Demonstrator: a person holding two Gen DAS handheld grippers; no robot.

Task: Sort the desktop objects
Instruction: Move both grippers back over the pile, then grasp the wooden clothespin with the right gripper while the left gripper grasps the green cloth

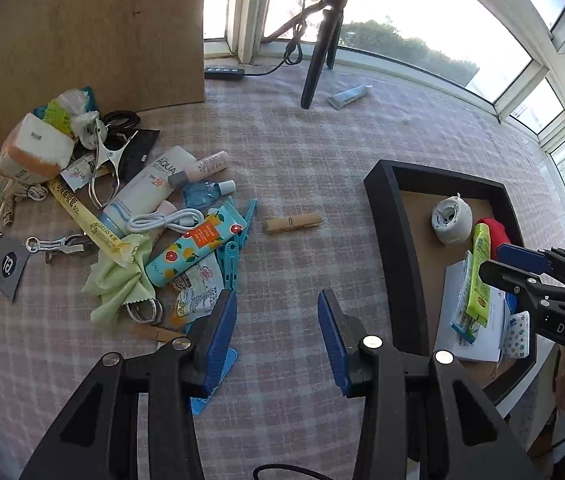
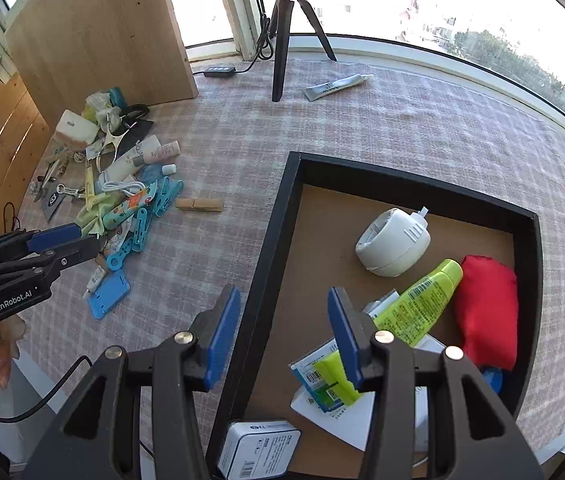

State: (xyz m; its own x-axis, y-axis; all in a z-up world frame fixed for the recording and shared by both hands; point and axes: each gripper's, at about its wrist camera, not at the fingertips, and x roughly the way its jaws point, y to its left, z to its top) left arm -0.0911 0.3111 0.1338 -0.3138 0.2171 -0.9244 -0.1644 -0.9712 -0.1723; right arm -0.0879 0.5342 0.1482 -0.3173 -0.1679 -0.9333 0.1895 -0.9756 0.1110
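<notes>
Hovering wide and empty, the left claw [image 1: 277, 336] is facing the clutter pile [image 1: 130, 216]; the right claw [image 2: 284, 336], equally wide, is straddling the tray [image 2: 266, 248] edge for drop-offs

The white sunscreen tube [image 1: 149, 188] in the pile near the desk's left edge reads "AQUA" and "SPF 50". The right gripper [image 1: 498, 262] body is marked "DAS". The left gripper [image 2: 76, 242] body is marked "GenRobot.AI". Print on other packets is too small to read.

Checked tablecloth [image 1: 302, 152] bears black tray [image 1: 392, 216].
</notes>
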